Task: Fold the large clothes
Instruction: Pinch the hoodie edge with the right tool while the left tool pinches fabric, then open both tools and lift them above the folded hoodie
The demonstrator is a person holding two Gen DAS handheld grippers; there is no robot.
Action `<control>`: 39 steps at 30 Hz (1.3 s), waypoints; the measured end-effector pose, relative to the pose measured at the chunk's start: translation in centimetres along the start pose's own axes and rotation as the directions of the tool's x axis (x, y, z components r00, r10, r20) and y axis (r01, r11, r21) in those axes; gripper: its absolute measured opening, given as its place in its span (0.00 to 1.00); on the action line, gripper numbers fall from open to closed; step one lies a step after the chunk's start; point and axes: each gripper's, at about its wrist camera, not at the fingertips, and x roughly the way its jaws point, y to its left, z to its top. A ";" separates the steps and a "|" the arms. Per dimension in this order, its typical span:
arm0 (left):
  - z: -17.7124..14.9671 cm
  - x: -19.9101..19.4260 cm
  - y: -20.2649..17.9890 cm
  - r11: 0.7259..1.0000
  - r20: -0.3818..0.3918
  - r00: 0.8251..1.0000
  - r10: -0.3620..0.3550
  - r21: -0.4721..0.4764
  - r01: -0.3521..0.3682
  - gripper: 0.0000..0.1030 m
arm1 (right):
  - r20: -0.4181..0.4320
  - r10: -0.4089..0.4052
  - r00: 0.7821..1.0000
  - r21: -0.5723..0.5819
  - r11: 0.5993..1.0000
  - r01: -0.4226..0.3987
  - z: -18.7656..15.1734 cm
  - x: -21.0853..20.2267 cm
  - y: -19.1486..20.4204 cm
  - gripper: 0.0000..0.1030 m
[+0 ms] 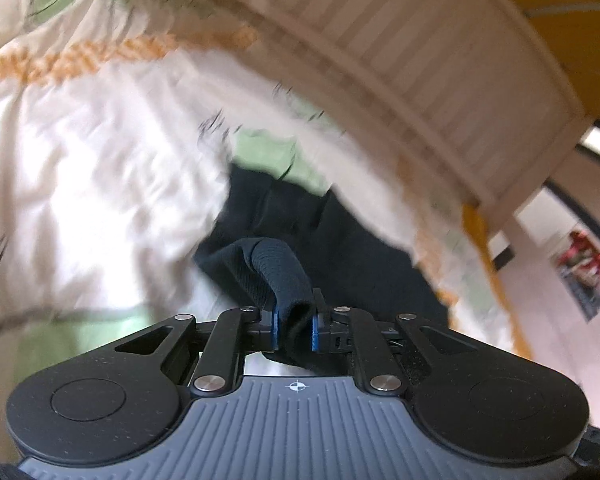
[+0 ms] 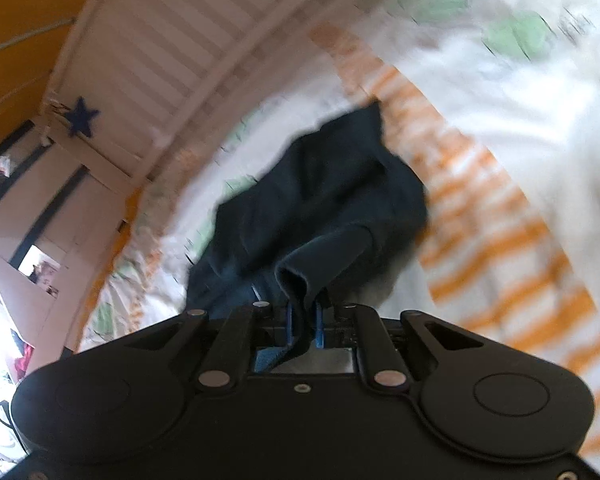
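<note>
We see a bed (image 1: 100, 168) filling most of both views, its cover white with green patches and orange stripes, blurred in each. Behind it runs a white slatted bed end (image 1: 400, 40), with an orange wall (image 1: 572, 40) beyond.

Only the right wrist view shows a dark blue star (image 2: 82, 117) stuck to the corner post of the slatted frame, and white cupboard doors (image 2: 52, 200) to the left of it. Only the left wrist view shows a picture (image 1: 584, 272) with red shapes on a pale surface at the far right; it is too blurred to make out.

The dark navy garment (image 1: 340, 240) lies crumpled on the cover near the slatted end, one part of it drawn up toward each camera. The right wrist view shows more of its spread, with a pointed corner reaching toward the orange stripes; the left wrist view shows a ribbed band of the cloth curling up to the jaws.

The left gripper (image 1: 294, 330) is clenched on that ribbed fold, its blue pads (image 1: 275, 326) pressing the cloth from both sides. The right gripper (image 2: 303, 326) is likewise clamped on a pinched fold of the same garment.

We can read no brand or writing anywhere; the left gripper's grey body bears only a small crosshair mark (image 1: 298, 386).
</note>
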 end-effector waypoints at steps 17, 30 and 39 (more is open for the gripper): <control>9.7 16.6 -2.6 0.989 0.119 0.989 0.087 0.112 -0.101 0.07 | 0.043 -0.033 0.999 -0.096 0.995 0.037 10.8 19.2 1.6 0.18; 11.3 19.2 0.1 0.979 0.154 0.976 0.156 0.104 -0.173 0.37 | 0.027 -0.108 0.994 -0.070 0.992 0.110 11.2 24.8 -1.7 0.32; 9.0 17.5 -3.6 0.937 0.132 0.976 0.175 0.282 -0.207 0.74 | 0.151 -0.147 0.978 -0.229 0.957 0.179 10.3 21.7 1.6 0.80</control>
